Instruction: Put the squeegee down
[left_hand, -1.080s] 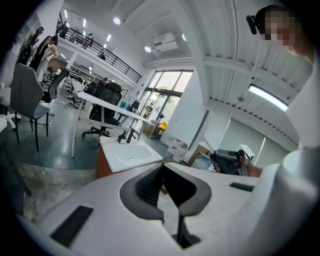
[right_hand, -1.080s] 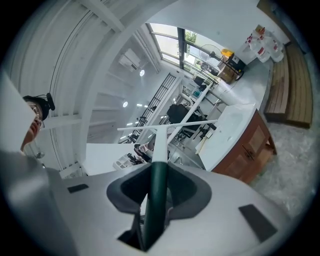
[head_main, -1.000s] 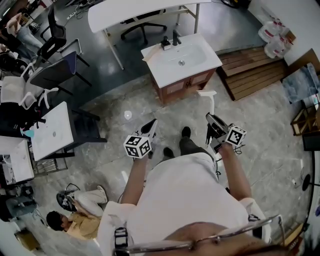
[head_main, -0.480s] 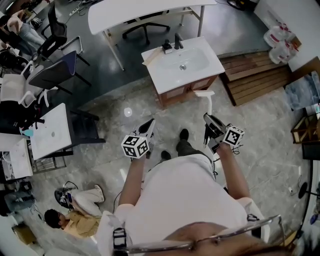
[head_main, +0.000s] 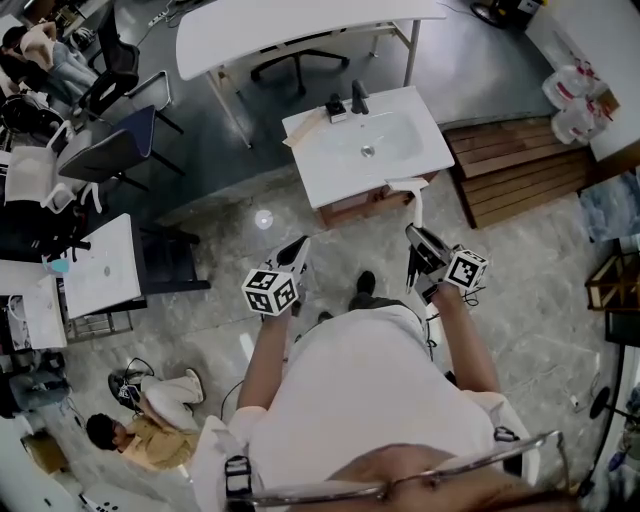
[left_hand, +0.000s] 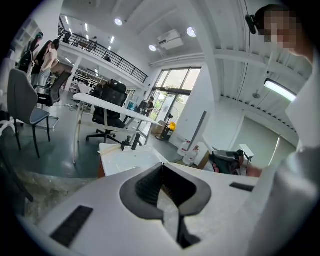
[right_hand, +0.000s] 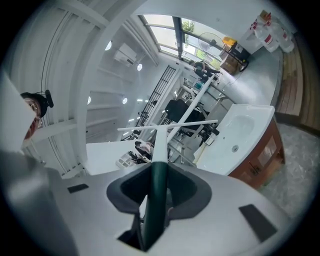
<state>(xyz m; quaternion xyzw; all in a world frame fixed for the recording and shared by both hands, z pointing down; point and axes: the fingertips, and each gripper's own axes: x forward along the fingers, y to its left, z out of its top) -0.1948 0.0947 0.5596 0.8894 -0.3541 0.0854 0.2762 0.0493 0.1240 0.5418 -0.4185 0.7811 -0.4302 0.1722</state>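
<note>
The right gripper (right_hand: 159, 169) is clamping the dark green handle of a T-shaped squeegee with a white shaft and white blade bar (right_hand: 162, 141). Its jaws are standing partly apart and pressing on the handle from both sides. Seen from the head view, the tool is sticking out roughly level from that gripper toward twelve o'clock. Its blade bar is hovering right at the near edge of the white washbasin top on a brown wooden cabinet (head_main: 330, 165). Gripping the handle end is probably leaving the blade free to be laid flat without the jaws getting in the way.

The left gripper (left_hand: 163, 166), at about eleven o'clock of the person's body, is holding nothing, and its jaws are meeting at the tips. It appears to be idling, since one gripper is enough for this tool.

The squeegee is not yet down. The basin top, dead ahead at twelve o'clock, looks like the likely resting place.
</note>
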